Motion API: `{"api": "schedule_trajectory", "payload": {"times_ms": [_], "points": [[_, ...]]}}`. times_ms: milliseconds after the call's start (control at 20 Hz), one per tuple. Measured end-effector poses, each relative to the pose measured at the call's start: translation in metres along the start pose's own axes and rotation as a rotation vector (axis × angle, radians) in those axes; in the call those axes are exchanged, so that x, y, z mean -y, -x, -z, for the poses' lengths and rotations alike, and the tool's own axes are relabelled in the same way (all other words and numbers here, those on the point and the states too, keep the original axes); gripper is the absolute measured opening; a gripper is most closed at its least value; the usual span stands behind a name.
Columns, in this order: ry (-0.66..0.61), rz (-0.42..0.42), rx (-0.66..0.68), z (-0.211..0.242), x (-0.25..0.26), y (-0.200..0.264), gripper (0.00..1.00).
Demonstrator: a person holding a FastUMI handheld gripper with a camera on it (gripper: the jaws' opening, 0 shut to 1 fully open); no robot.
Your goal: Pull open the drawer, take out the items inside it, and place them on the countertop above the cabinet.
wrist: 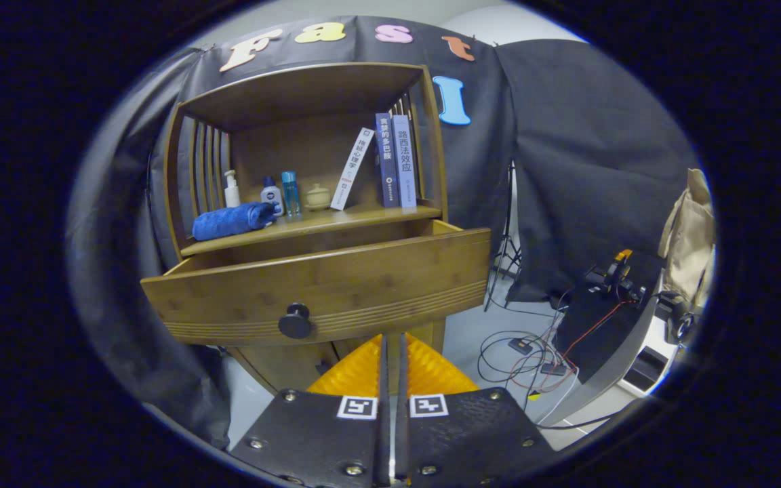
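The wooden cabinet [309,176] is showing a grained, mid-brown finish, with slatted side panels and an arched top board. Its drawer [323,288] is standing pulled out; the front panel is carrying fine horizontal grooves along the lower edge and a round black knob [295,320]. The drawer's interior is hidden behind the front panel.

The gripper [392,349] is sitting just below the drawer front, to the right of the knob and not touching it. Its ribbed orange fingers [356,369] are lying nearly together with only a thin gap between them, holding nothing.

On the countertop [356,218] above the drawer, a rolled blue towel [231,220] is resting at the left. Behind it are standing a white pump bottle [231,190], a small white bottle with a blue cap [271,196], a clear blue bottle [289,193] and a cream lidded jar [318,196]. One white book [352,169] is leaning against two upright blue-grey books [395,161].

Black cloth [587,149] is draping the booth behind the cabinet. Cables [526,352] are lying looped across the pale floor [462,332] to the right.
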State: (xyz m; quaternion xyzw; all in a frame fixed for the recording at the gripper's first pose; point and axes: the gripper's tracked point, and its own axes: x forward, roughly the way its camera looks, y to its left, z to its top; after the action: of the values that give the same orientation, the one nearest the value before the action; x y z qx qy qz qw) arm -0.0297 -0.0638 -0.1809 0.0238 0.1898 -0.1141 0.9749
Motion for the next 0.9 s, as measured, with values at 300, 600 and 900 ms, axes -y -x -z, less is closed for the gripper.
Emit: {"api": "schedule_trajectory", "payload": {"times_ms": [300,600,900], "points": [[0.069,-0.068,0.063,-0.061,-0.043,-0.015,0.04],[0.121,-0.17,0.019,-0.112,-0.103,-0.07,0.03],[0.093,-0.162,-0.219,-0.101,-0.131,-0.138,0.23]]}}
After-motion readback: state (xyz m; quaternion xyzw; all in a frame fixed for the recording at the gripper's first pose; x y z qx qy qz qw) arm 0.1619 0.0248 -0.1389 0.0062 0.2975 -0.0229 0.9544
